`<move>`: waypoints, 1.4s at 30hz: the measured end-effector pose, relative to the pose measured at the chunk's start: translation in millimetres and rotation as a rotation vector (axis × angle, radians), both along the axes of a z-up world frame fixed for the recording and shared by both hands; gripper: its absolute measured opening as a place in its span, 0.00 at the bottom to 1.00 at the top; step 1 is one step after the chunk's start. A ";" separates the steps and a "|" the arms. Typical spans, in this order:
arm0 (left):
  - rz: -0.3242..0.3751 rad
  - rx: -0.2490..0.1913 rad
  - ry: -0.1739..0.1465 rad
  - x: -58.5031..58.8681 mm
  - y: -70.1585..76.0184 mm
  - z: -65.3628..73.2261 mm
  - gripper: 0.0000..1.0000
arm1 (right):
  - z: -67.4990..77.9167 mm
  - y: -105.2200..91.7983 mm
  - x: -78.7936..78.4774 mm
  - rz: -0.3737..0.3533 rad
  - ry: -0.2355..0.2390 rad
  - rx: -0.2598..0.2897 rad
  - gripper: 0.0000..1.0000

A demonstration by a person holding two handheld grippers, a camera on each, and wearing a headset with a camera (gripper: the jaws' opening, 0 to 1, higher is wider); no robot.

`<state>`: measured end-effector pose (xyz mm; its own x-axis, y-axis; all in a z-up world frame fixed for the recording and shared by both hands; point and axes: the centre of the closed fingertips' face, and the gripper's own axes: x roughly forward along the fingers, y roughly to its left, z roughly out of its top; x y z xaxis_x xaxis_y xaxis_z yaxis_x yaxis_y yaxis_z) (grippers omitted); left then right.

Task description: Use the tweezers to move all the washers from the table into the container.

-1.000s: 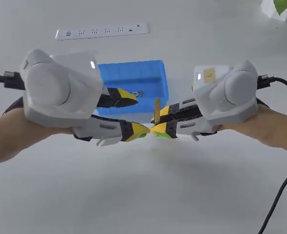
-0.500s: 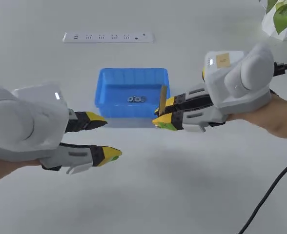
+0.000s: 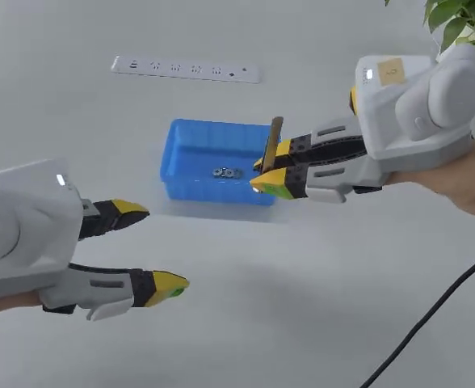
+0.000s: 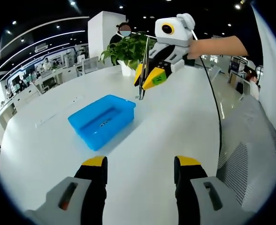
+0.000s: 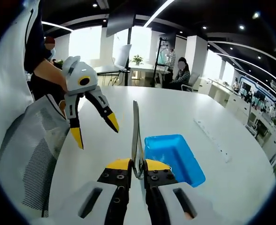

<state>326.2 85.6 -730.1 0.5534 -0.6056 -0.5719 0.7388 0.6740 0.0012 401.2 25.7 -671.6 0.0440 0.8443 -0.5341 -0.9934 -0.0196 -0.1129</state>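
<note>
Open-plan office space with ceiling lights lies beyond a wide white table (image 3: 318, 323), and a power strip (image 3: 187, 69) lies at the table's far side.

At near left, the left gripper (image 3: 165, 247) hovers above the table with its jaws spread wide and nothing between them. Its own view confirms the empty gap (image 4: 141, 164).

Right of it and farther off, at the middle of the table, sits the blue container (image 3: 176, 166). The washers (image 3: 225, 172) lie close together on its floor. Whether any are left on the table I cannot tell.

Just right of the container's right wall, the right gripper (image 3: 258, 175) hangs in the air. Its jaws are closed tight on the tweezers (image 3: 271, 145), which stand crosswise to the jaws and roughly upright. From the left gripper view the tweezers (image 4: 144, 65) stick out both above and below the jaws, so the grip seems to be near mid-length. The right gripper view shows the thin blade (image 5: 136, 136) rising straight from the pinch.

A plant (image 3: 456, 16) shows at the far right corner.

The washers are probably light, stiff, flat metal rings with smooth faces, and they are likely to slip or flick away if squeezed hard. The safest hold is probably across the band, with one tip through the hole. The tweezers look thin and springy, so pressing the arms partway along should close the tips gently.
</note>
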 end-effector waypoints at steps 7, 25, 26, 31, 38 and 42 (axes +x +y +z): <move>0.031 -0.013 0.033 -11.6 11.0 -8.3 0.64 | 6.8 12.4 26.6 -0.006 -0.022 0.001 0.11; 0.129 -0.050 0.099 -14.7 30.3 -13.9 0.79 | -33.3 49.1 98.0 -0.055 -0.015 -0.006 0.11; 0.134 -0.050 0.099 -15.4 31.2 -12.8 0.79 | -37.6 50.4 99.1 -0.055 -0.010 -0.011 0.11; 0.155 -0.079 0.110 -19.6 31.9 -8.3 0.78 | -61.0 54.1 95.9 -0.050 0.009 -0.042 0.11; 0.170 -0.073 0.136 -25.8 32.5 -13.6 0.79 | -83.7 50.3 89.4 -0.046 0.004 -0.088 0.11; 0.165 -0.065 0.151 -28.4 31.2 -15.7 0.77 | -86.2 49.5 89.1 -0.048 0.011 -0.095 0.11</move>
